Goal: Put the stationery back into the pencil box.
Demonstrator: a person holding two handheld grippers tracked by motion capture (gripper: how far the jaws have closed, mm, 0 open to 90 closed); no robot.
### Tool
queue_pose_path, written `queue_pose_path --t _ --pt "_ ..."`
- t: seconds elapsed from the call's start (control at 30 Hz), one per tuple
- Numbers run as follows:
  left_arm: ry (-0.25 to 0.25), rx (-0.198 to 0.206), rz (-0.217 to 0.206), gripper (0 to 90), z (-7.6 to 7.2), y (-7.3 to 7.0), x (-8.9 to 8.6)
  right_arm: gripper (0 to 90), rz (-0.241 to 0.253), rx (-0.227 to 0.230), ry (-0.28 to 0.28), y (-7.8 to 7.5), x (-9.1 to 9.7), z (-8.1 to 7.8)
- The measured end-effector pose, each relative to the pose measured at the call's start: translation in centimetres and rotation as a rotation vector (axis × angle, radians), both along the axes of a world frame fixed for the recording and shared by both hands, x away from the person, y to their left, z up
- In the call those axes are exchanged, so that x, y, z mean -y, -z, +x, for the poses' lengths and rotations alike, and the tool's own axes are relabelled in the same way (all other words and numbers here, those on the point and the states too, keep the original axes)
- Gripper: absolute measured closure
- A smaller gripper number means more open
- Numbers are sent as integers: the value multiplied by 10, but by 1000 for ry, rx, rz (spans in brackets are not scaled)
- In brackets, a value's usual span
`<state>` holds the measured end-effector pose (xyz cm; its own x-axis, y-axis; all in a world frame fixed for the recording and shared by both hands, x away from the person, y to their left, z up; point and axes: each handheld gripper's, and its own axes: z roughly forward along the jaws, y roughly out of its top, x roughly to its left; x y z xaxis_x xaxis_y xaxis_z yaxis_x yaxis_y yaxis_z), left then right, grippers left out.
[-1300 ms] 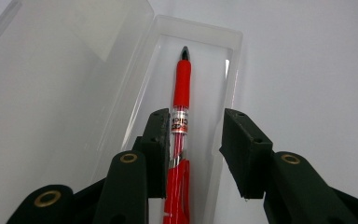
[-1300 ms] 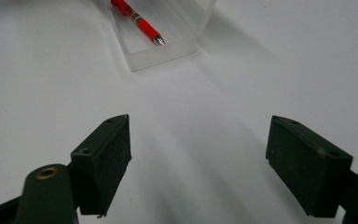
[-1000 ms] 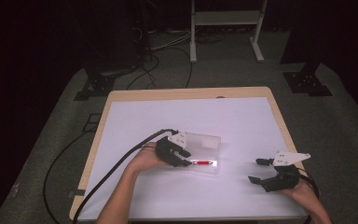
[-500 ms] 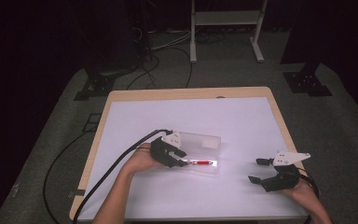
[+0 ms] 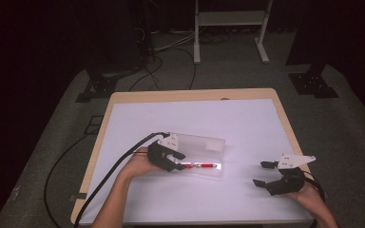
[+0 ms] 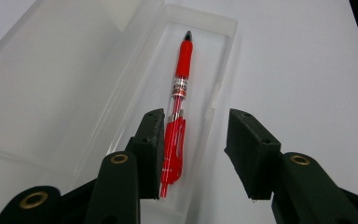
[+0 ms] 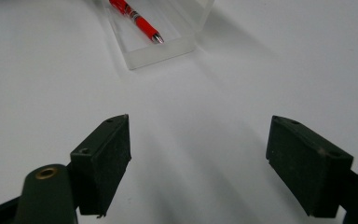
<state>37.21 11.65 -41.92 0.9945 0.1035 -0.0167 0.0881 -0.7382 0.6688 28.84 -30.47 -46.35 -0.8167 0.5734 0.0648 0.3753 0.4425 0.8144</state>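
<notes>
Left gripper [image 6: 193,154]: jaws partly apart, just been opening, red pen [image 6: 177,107] between them unclamped, lying in clear case [image 5: 204,156] near the table's [image 5: 123,97] middle, its clip end hidden behind one jaw; right gripper [image 7: 198,163]: wide apart, empty, near right edge.

A white table [image 5: 247,123] with a wooden edge is standing on grey floor [image 5: 52,142]; black cables [image 5: 166,52] are lying behind it.

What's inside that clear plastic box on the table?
One red pen lies in the open box, tip pointing away from the left tongs. One of the tongs' pads covers part of its clip end. Nothing else shows inside.
</notes>
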Motion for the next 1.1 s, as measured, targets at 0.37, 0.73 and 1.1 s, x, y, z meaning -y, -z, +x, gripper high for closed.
queue_pose_path --t 0.37,0.73,1.1 --pt "-23 8 -30 523 -5 -4 -14 208 -3 2 1 0 0 0" --pt "-60 13 -49 452 -11 -4 -28 207 -9 3 -1 1 -1 0" --pt "-99 16 -65 397 -18 -4 -41 205 -15 -2 0 1 -2 0"
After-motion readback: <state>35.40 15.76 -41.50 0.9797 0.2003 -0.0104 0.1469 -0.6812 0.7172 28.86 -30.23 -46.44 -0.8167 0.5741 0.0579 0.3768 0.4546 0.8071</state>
